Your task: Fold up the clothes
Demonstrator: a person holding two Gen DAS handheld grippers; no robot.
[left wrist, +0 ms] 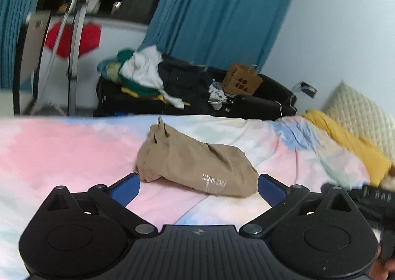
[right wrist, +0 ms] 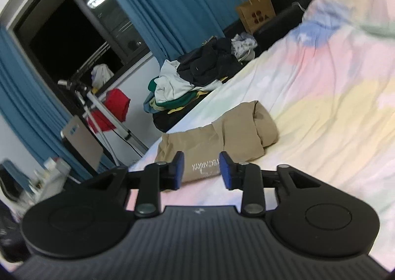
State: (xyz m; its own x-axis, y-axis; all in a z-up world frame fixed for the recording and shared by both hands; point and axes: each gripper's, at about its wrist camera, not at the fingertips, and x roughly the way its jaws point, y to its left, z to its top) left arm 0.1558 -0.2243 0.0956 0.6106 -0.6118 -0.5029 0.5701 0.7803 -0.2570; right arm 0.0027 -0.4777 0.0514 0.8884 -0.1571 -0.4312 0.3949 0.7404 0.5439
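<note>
A tan garment (left wrist: 195,161) lies bunched and roughly folded on the pastel tie-dye bedspread (left wrist: 61,151), with pale lettering near its front edge. My left gripper (left wrist: 198,187) is wide open and empty, its blue pads (left wrist: 126,187) on either side of the garment's near edge. In the right wrist view the same tan garment (right wrist: 222,136) lies on the bedspread (right wrist: 333,112). My right gripper (right wrist: 202,169) is open and empty, held just in front of the lettered edge. The right gripper also shows in the left wrist view (left wrist: 370,198) at the right edge.
A pile of mixed clothes (left wrist: 153,77) sits on a black couch (left wrist: 259,102) beyond the bed, with a brown paper bag (left wrist: 242,81). A yellow cloth (left wrist: 345,141) and a pale pillow (left wrist: 363,112) lie at the right. Blue curtains and a drying rack (right wrist: 103,112) stand behind.
</note>
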